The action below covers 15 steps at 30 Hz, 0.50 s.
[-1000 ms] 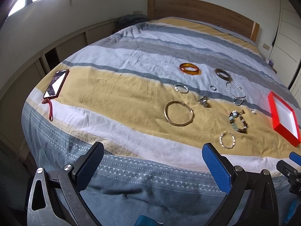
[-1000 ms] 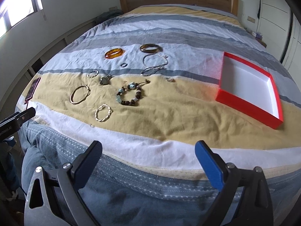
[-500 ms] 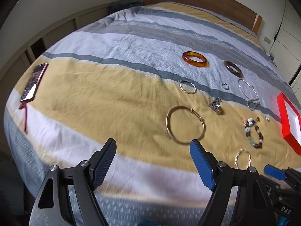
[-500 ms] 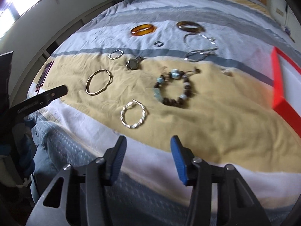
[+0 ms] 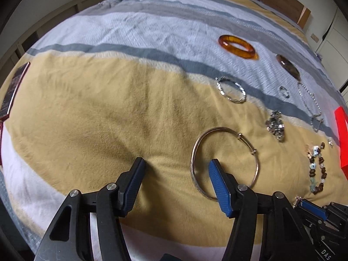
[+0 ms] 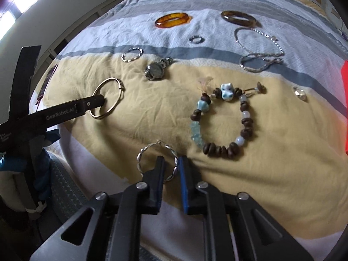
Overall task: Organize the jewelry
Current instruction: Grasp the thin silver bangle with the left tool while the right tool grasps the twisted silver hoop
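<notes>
A large gold bangle (image 5: 219, 128) lies on the yellow band of the bedspread. My left gripper (image 5: 176, 166) is down on it with its jaws closing. The right finger stands inside the ring and the left finger outside; the near rim is between them, untouched. A twisted silver bangle (image 6: 152, 146) lies near the bed's front edge. My right gripper (image 6: 171, 163) straddles that bangle's right rim, its jaws closing to a narrow gap around it. A red box (image 6: 344, 71) with a white inside shows at the right edge.
Further back on the bed lie a beaded bracelet (image 6: 221, 148), a watch (image 6: 155, 71), an amber bangle (image 6: 161, 21), a brown bangle (image 6: 230, 17), silver chains (image 6: 261, 58) and small rings. A phone (image 5: 13, 89) sits at the bed's left edge.
Both grippers sank forward onto the bed while their jaws narrowed. The left came over the gold bangle's rim, the right over the twisted silver bangle's rim.
</notes>
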Tool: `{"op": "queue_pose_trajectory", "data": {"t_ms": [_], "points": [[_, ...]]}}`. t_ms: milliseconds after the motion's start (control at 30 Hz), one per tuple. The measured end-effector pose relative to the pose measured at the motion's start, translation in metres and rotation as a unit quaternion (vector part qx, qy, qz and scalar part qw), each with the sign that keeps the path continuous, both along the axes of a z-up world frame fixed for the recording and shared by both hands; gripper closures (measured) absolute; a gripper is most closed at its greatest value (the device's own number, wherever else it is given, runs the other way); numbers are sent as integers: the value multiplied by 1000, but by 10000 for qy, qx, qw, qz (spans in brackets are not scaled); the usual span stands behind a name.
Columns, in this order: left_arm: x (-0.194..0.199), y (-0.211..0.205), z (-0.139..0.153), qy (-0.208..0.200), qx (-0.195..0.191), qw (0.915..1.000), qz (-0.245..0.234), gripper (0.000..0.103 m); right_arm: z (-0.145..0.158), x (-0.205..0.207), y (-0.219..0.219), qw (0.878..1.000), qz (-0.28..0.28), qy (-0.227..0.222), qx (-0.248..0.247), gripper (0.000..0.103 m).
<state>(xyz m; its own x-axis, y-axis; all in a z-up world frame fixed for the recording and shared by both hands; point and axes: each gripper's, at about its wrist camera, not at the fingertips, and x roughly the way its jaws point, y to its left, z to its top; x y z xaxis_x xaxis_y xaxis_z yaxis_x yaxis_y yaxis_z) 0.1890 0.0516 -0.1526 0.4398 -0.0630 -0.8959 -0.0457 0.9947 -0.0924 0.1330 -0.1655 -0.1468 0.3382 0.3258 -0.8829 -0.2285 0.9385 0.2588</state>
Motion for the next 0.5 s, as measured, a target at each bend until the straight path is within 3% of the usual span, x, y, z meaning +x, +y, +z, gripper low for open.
{"op": "queue_pose_trajectory", "data": {"t_ms": [200, 267, 433, 500], "points": [[0, -1, -3, -11, 65, 10000, -7, 44, -7, 5, -2, 10000, 13, 53, 56, 98], [-3, -2, 0, -81, 135, 9999, -19, 55, -5, 4, -2, 10000, 44, 14, 46, 98], [-7, -6, 7, -147, 194, 9997, -80, 98, 7, -4, -6, 9999, 38, -117, 119, 99], [-10, -6, 12, -169, 239, 9995, -67, 99, 16, -9, -8, 9997, 34, -212, 118, 99]]}}
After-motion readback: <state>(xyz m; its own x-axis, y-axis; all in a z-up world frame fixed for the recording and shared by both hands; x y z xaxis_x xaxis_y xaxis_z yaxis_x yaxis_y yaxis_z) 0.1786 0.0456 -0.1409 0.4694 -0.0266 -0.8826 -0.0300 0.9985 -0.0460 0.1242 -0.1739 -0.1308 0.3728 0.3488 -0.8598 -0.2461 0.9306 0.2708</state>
